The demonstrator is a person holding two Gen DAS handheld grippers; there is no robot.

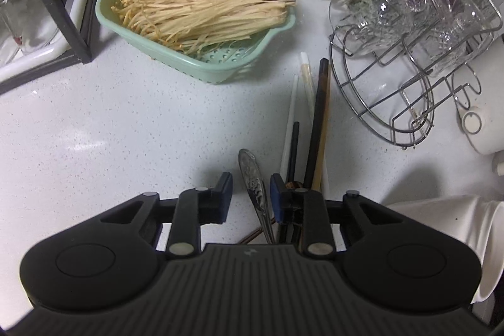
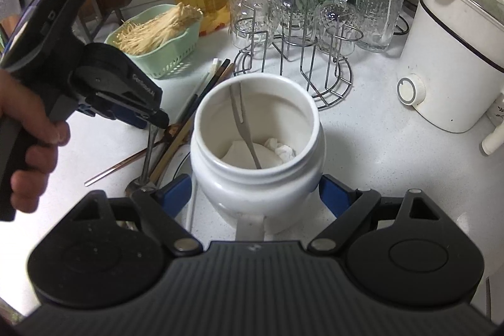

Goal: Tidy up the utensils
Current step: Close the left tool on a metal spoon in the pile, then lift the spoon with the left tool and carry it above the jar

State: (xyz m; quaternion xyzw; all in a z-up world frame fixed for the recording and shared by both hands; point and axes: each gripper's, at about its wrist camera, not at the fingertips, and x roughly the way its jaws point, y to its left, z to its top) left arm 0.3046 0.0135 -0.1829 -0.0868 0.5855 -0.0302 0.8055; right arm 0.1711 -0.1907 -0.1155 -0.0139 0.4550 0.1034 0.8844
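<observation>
1. Right gripper (image 2: 255, 194) – jaws clamped on the white jar (image 2: 256, 147), a fork (image 2: 244, 128) standing inside.
2. Left gripper (image 1: 251, 194) – jaws partly open, straddling an ornate metal handle (image 1: 253, 181), not pressing it.
3. Chopsticks (image 1: 315, 128) lie on the counter (image 1: 110, 131) beyond.

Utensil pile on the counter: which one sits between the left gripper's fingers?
The embossed metal handle, probably a spoon. It alone lies between the left gripper's blue pads; the chopsticks, black, white and wooden, fan out beyond its right finger.
</observation>
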